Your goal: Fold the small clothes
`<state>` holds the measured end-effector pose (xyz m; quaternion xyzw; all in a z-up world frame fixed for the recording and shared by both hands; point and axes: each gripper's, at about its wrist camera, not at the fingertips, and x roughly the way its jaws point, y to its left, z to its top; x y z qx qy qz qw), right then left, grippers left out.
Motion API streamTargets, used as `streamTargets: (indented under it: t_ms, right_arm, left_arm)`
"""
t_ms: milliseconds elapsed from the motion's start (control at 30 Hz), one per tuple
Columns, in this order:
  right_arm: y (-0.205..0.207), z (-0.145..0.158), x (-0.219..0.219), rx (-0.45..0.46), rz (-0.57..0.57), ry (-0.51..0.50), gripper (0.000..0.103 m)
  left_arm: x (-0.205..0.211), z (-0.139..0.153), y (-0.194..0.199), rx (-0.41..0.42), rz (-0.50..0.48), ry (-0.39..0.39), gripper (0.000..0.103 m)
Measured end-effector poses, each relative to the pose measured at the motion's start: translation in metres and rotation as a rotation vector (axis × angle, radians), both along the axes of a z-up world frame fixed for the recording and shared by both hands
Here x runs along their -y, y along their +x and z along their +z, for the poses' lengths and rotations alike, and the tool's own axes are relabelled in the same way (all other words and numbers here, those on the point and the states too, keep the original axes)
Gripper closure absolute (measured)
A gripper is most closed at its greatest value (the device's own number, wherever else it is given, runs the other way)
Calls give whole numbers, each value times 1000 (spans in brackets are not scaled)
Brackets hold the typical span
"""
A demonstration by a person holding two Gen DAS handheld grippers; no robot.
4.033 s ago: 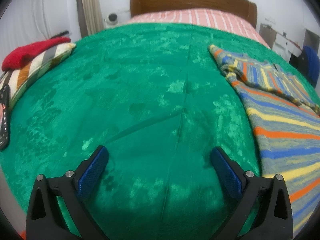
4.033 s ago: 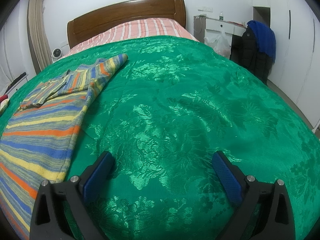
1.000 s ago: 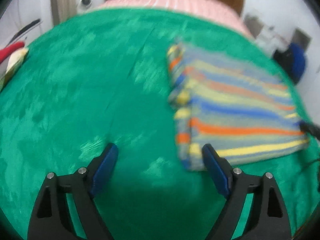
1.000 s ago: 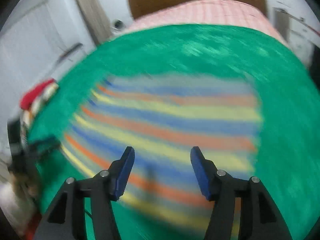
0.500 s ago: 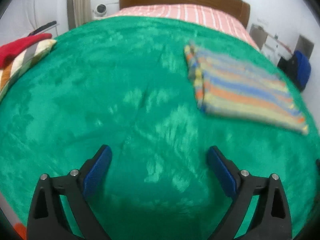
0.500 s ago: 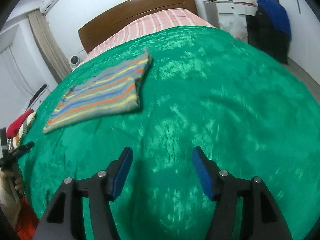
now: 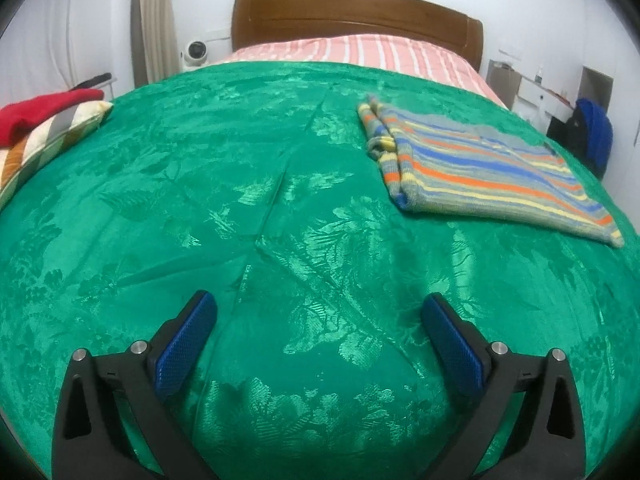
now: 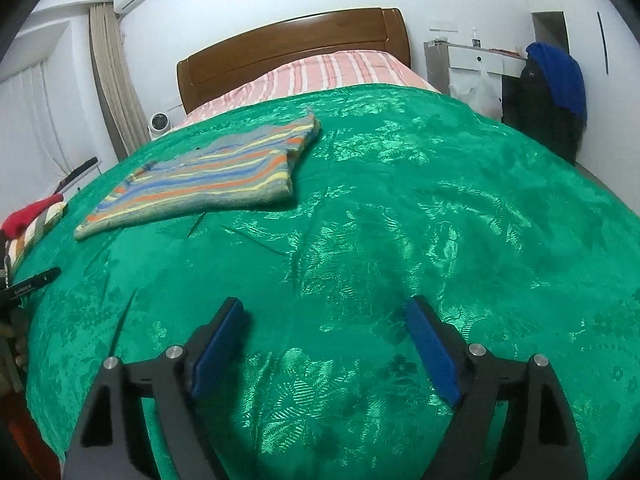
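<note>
A striped sweater in grey, blue, orange and yellow [image 7: 484, 172] lies folded flat on the green bedspread [image 7: 260, 200], far right in the left wrist view. The right wrist view has the same folded sweater [image 8: 208, 180] at far left on the bedspread [image 8: 420, 200]. My left gripper [image 7: 318, 308] hovers over bare bedspread well short of the sweater, its jaws opening wide with nothing between them. My right gripper [image 8: 328, 314] is likewise over bare bedspread, jaws opening and empty. The tip of the left gripper [image 8: 36, 280] shows at the left edge.
A striped pillow [image 7: 44, 140] with a red cloth [image 7: 44, 110] on it lies at the bed's left edge. The wooden headboard [image 7: 356, 16] and pink striped bedding [image 7: 360, 54] are at the far end. A dark and blue coat [image 8: 556, 88] hangs by the right wall.
Both grippers have drawn back from the folded sweater, which now lies farther off. Both sets of jaws have widened. Four seconds ago the sweater lay spread out; now it is folded.
</note>
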<state>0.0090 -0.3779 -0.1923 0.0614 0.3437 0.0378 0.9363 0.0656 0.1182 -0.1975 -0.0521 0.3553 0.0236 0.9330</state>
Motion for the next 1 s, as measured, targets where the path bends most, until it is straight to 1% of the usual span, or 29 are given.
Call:
streamTargets:
  t_ms: [233,1000]
  right_arm:
    - [-2,-2,0,12,0,-5,20]
    - [-3,-2,-1,11,-4,-14,19]
  left_arm:
    - [1,-1,0,-2,-3,2,1]
    - [1,0,-1,-7,1,11,1]
